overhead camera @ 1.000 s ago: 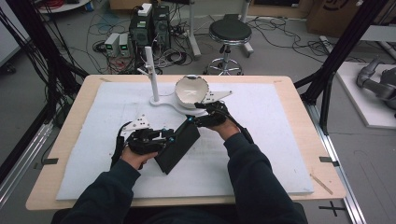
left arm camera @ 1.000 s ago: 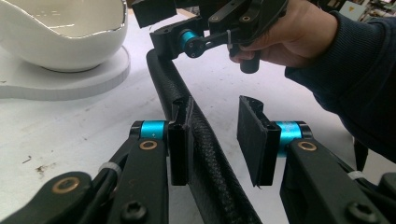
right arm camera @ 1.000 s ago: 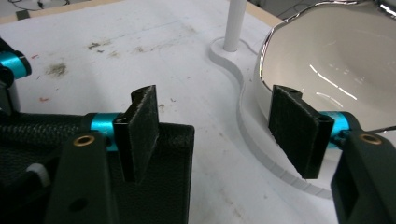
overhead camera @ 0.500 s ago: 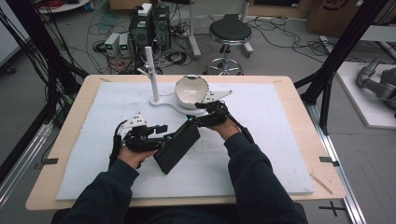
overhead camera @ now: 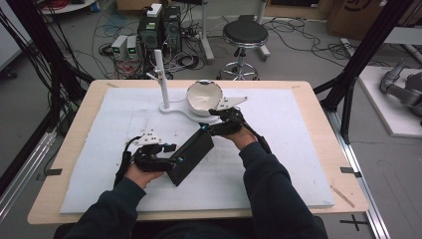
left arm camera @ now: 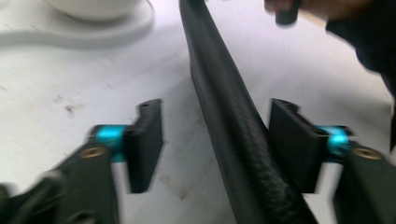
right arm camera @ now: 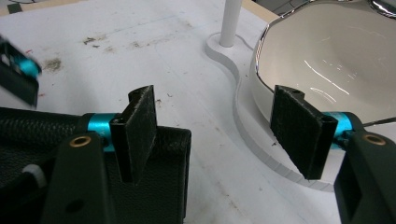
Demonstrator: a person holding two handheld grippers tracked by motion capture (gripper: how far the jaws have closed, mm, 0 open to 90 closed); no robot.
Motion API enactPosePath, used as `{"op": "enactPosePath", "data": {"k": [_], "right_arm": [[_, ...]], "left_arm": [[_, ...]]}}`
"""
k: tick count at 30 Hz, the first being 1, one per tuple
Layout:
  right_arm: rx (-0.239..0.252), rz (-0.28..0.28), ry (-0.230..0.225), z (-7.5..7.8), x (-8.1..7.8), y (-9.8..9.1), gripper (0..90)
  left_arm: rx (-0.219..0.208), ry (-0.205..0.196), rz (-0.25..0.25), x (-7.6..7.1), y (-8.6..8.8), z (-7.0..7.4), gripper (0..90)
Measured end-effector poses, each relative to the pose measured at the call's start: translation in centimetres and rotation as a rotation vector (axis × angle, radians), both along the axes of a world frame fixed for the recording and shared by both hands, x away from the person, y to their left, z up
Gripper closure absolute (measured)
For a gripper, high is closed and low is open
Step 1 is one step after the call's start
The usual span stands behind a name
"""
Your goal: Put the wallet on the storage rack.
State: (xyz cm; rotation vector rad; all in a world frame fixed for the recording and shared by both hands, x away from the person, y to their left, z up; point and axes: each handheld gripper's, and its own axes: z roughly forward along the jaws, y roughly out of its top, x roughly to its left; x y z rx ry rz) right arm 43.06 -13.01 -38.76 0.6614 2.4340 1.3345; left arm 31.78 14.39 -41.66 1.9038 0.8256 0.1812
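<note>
white bowl (overhead camera: 203, 97), white stand (overhead camera: 160, 74), stool (overhead camera: 244, 35)

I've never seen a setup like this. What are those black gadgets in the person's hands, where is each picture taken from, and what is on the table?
No robot here: a person holds a hand-held pincer tool in each hand. The left gripper and the right gripper each have two black jaws.

The wide picture comes from a camera above the table. The two close-ups come from small cameras riding on the grippers, looking along their jaws.

On the white mat lie a long black case and a white stand with a white bowl on its base.

The left gripper's jaws have just been opening; the case runs between them, with a clear gap on one side. The right gripper is open, one jaw over the case's end, nothing gripped.
</note>
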Motion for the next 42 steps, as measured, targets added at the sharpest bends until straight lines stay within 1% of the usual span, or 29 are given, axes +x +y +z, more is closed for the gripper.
{"op": "enactPosePath", "data": {"k": [1, 2, 3, 5, 6, 7, 10, 12, 13, 15, 17, 19, 20, 23, 26, 28, 30, 36, 40, 41, 42], "right_arm": [[0.003, -0.006, -0.001, 0.0, 0.0, -0.1, 31.7], [0.012, -0.011, -0.001, 0.1, -0.1, -0.3, 30.7], [0.013, -0.016, 0.001, 0.1, -0.1, -0.6, 30.2], [0.028, -0.027, 0.005, 0.0, -0.2, -1.4, 28.7], [0.037, -0.028, 0.010, -0.1, -0.3, -1.9, 28.1], [0.041, -0.028, 0.014, -0.2, -0.4, -2.4, 28.0], [0.055, -0.029, 0.021, -0.7, -1.0, -4.1, 27.0], [0.058, -0.024, 0.036, -1.0, -1.4, -5.1, 26.5], [0.066, -0.013, 0.042, -1.3, -1.6, -5.4, 26.5], [0.067, 0.013, 0.053, -1.7, -1.9, -5.9, 26.5], [0.063, 0.036, 0.058, -2.1, -2.2, -5.9, 26.5], [0.072, 0.068, 0.072, -2.4, -2.3, -5.5, 26.5], [0.074, 0.077, 0.067, -2.4, -2.3, -5.3, 26.5], [0.088, 0.143, 0.050, -2.6, -2.4, -4.5, 26.6], [0.091, 0.183, 0.053, -2.9, -2.4, -3.9, 27.6], [0.084, 0.182, 0.055, -3.1, -2.3, -3.8, 27.6], [0.092, 0.177, 0.058, -3.2, -2.2, -3.7, 27.7], [0.108, 0.171, 0.067, -3.0, -2.1, -3.8, 27.6], [0.113, 0.193, 0.069, -2.9, -2.2, -3.7, 27.8], [0.112, 0.197, 0.066, -2.9, -2.2, -3.7, 28.7], [0.112, 0.203, 0.074, -2.9, -2.3, -3.6, 31.4]], "left_arm": [[0.001, -0.002, -0.012, 0.0, 0.0, 0.0, 55.0], [0.012, -0.007, -0.002, 0.0, -0.1, 0.0, 61.9], [0.010, 0.001, -0.004, 0.2, 0.2, 0.0, 63.2], [-0.022, 0.027, -0.012, 0.6, 0.7, -0.1, 67.7], [-0.040, 0.039, -0.019, 0.9, 1.0, -0.2, 69.3], [-0.056, 0.037, -0.018, 1.0, 1.2, -0.2, 70.7], [-0.057, 0.007, -0.021, 1.3, 1.5, 0.1, 72.3], [-0.060, -0.006, -0.037, 1.6, 1.7, 0.3, 72.7], [-0.066, -0.008, -0.048, 1.7, 1.7, 0.3, 72.8], [-0.082, -0.020, -0.070, 1.9, 1.7, 0.4, 73.0], [-0.094, -0.034, -0.088, 2.1, 1.7, 0.6, 73.0], [-0.114, -0.040, -0.098, 2.2, 1.8, 0.6, 73.0], [-0.121, -0.044, -0.106, 2.2, 1.8, 0.7, 73.0], [-0.138, -0.052, -0.124, 2.3, 1.9, 0.7, 72.9], [-0.141, -0.058, -0.135, 2.3, 2.0, 0.7, 72.9], [-0.138, -0.056, -0.134, 2.4, 2.0, 0.7, 72.8], [-0.134, -0.051, -0.133, 2.4, 2.0, 0.7, 72.8], [-0.129, -0.055, -0.143, 2.5, 1.8, 0.5, 72.8], [-0.134, -0.065, -0.149, 2.8, 1.5, 0.4, 72.8], [-0.141, -0.067, -0.146, 2.9, 1.5, 0.4, 72.8], [-0.145, -0.070, -0.141, 3.1, 1.5, 0.3, 72.8]]}}
